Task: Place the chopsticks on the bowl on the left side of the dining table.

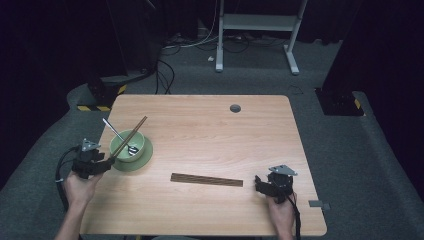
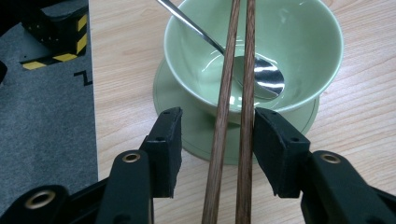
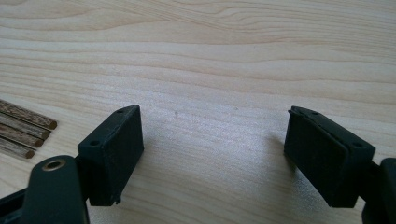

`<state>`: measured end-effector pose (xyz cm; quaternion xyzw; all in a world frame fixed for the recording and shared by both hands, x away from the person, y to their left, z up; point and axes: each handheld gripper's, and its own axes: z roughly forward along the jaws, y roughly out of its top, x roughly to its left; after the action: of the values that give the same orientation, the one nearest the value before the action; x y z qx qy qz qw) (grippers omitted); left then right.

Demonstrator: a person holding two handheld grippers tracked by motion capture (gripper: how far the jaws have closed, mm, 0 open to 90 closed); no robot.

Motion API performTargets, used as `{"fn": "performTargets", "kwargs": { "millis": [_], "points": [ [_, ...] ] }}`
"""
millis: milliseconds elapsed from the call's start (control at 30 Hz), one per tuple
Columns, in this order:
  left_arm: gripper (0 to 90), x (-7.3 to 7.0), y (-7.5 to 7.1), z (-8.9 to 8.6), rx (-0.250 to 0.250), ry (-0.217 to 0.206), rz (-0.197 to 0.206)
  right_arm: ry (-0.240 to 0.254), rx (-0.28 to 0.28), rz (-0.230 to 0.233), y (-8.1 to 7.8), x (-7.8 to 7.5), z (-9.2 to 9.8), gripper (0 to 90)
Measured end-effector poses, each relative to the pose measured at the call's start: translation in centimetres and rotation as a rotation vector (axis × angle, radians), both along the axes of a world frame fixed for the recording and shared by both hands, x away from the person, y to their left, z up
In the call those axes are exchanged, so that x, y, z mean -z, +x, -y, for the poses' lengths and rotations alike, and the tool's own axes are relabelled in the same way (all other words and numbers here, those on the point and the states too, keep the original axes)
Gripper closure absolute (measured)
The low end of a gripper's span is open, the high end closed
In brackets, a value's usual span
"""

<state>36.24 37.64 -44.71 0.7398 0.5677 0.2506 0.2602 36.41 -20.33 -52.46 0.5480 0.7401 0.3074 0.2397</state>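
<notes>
while the left gripper (image 2: 214,140), jaws apart, brackets a chopstick pair (image 2: 233,107) leaning across the green bowl (image 2: 299,51) beside the spoon (image 2: 261,74) at near left, the right gripper (image 3: 212,149) waits wide open near the remaining chopsticks (image 1: 206,179), so probably halfway done.

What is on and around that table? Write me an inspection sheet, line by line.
Surface: light wooden table, bare grain, round grey grommet near the far edge.
Job's things: pale green ceramic bowl on a matching saucer; metal spoon in the bowl; pair of dark wooden chopsticks laid over the bowl; row of dark wooden sticks lying flat.
Clutter: nothing seen.
Grippers: left claw open around the pair; right claw open, nothing between.
Cables: black leads trail from the grippers; more on the floor.
Surroundings: grey carpet, white metal stand, hazard-striped bases.
</notes>
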Motion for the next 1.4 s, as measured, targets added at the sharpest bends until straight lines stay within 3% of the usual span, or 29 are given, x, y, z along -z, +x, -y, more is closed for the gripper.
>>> {"fn": "performTargets", "kwargs": {
  "millis": [1400],
  "points": [
    [53.3,-0.1,1.0,-1.5,-0.041,0.024,-0.033,0.000,0.001,0.000,0.0,0.0,0.0,19.2]
  ]
}}
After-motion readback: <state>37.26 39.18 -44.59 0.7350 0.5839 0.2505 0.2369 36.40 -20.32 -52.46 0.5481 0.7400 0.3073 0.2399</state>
